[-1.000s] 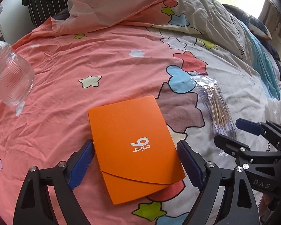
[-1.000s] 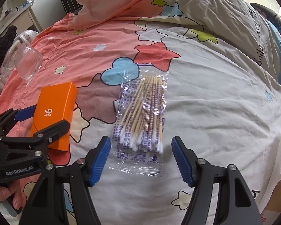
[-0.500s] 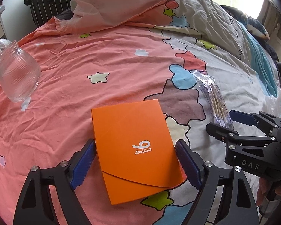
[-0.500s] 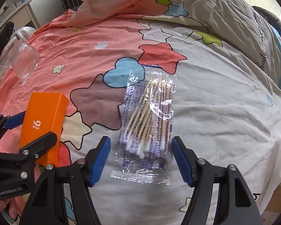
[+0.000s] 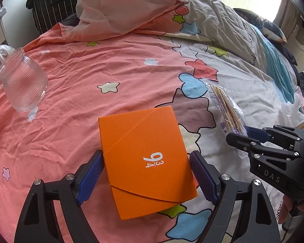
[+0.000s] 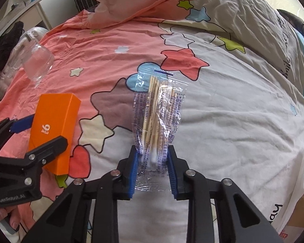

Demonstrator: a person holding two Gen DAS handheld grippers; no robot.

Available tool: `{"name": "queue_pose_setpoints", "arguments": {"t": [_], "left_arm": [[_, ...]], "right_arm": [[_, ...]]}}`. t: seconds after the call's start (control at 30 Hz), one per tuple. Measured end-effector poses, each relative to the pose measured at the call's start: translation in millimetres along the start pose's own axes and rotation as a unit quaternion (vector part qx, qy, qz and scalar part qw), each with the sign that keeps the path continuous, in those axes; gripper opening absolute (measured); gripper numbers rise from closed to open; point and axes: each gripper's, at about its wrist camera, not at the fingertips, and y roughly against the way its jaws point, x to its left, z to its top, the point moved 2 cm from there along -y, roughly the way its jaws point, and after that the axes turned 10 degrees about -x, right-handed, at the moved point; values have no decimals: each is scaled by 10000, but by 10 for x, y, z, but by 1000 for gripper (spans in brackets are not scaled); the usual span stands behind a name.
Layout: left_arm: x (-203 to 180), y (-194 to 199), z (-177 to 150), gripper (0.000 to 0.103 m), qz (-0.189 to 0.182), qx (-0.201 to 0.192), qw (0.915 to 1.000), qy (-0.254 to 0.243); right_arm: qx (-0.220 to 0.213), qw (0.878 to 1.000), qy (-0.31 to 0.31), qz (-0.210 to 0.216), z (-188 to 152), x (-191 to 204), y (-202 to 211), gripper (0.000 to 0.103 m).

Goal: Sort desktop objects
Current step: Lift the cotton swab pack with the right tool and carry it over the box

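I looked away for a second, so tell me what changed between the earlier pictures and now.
The right gripper has closed its fingers on the near end of the cotton swab bag, which it only straddled before. The left gripper has narrowed around the orange box, its left pad against the box edge. The glass jar has stayed where it was on the bedsheet.

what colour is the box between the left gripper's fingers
Orange, with white "9 3/4" print; the box shows best in the left wrist view.

On the bed (image 5: 115,64), your box (image 5: 143,156) lies left of the swab bag (image 6: 158,117); the jar (image 5: 23,81) sits far left, behind both.
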Motion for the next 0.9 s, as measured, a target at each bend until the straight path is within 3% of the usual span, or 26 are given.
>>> {"name": "queue_pose_setpoints", "arguments": {"t": [0.4,0.9], "left_arm": [[-158,407,21,87,-107,-258,9995,-127],[-758,955,-29,87,-357,-618,9955,-624]], "right_arm": [[-377,9989,205,-177,-63,90,549,25],[-752,9961,118,-439,-285,-65,1260,25]]}}
